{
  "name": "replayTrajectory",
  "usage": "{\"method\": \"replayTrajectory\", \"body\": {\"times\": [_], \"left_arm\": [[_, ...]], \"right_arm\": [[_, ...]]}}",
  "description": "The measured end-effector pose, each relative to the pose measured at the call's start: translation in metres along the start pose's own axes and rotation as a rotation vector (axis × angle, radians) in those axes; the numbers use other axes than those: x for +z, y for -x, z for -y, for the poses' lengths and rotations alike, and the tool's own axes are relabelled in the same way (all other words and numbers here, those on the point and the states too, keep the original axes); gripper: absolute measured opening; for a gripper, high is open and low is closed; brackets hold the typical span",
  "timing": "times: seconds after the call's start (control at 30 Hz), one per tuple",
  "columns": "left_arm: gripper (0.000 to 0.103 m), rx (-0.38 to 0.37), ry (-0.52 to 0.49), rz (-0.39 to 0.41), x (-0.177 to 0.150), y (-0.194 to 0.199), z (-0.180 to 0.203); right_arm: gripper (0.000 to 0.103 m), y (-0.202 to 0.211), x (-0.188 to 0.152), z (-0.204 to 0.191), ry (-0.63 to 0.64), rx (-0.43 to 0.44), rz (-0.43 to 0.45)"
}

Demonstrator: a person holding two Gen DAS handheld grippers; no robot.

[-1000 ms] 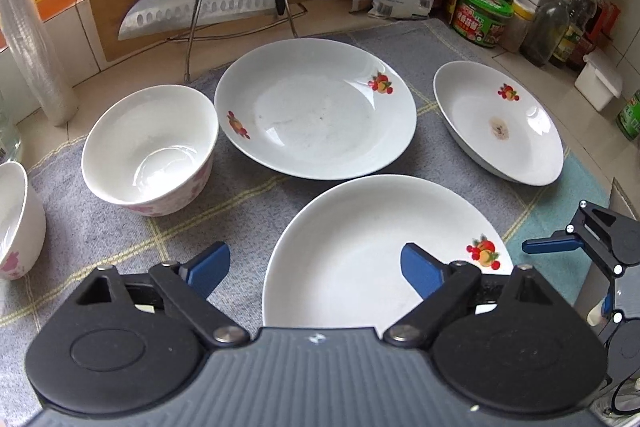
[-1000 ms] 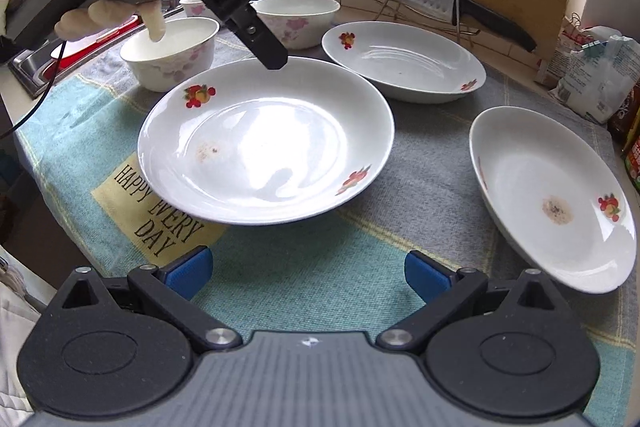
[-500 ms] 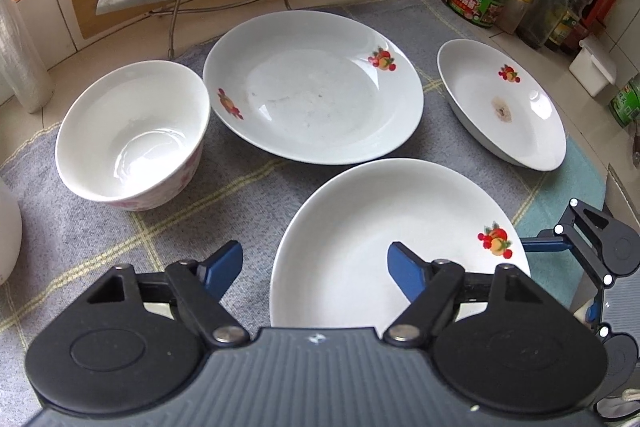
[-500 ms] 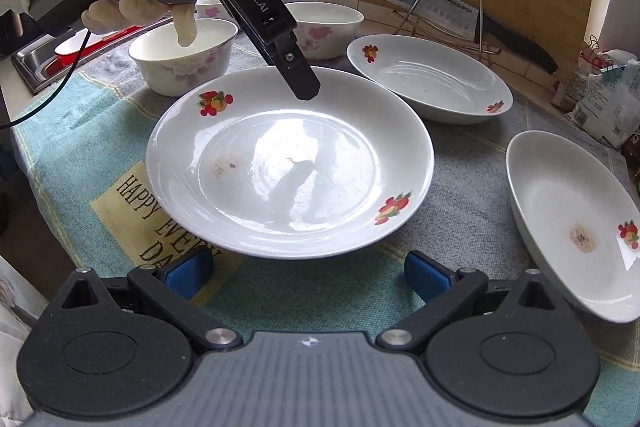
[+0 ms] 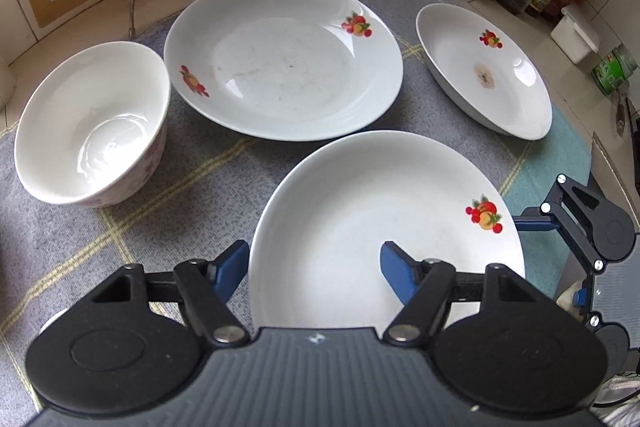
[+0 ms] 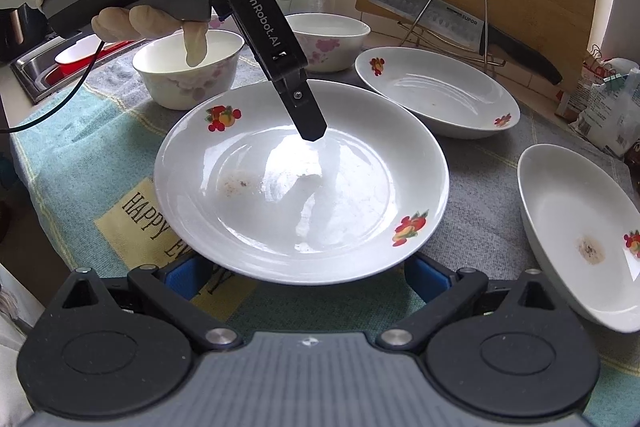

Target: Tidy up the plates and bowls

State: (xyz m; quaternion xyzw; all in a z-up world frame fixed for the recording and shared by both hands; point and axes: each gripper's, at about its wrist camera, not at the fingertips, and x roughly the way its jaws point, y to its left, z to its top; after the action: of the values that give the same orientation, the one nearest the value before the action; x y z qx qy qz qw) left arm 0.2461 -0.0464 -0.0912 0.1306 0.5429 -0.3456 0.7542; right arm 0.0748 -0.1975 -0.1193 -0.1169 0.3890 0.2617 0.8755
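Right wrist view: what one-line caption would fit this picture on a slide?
Both open grippers, left gripper and right gripper, close around the nearest plate.

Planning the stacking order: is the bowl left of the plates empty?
Empty: the bowl shows only its bare, glossy white inside.

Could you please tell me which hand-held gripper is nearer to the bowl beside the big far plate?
Left. The left hand-held gripper is open over the near plate, with the bowl close on its left; the right hand-held gripper sits across that plate, farther off.
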Motion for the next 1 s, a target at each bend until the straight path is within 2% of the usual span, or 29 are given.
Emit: {"method": "replayTrajectory", "body": {"times": [0.13,1.0], "left_arm": [[0.064,-0.006,-0.014,-0.011,0.0033,-0.0035,0.0004],[0.065,-0.040,-0.059,-0.028,0.0047,-0.0052,0.0046]], "right_arm": [[0.103,-0.0021,0.0003,-0.0027,-0.006,-0.010,0.006],[0.103,-0.0036,0.0003,-0.0057,-0.016,-0.053,0.000]]}}
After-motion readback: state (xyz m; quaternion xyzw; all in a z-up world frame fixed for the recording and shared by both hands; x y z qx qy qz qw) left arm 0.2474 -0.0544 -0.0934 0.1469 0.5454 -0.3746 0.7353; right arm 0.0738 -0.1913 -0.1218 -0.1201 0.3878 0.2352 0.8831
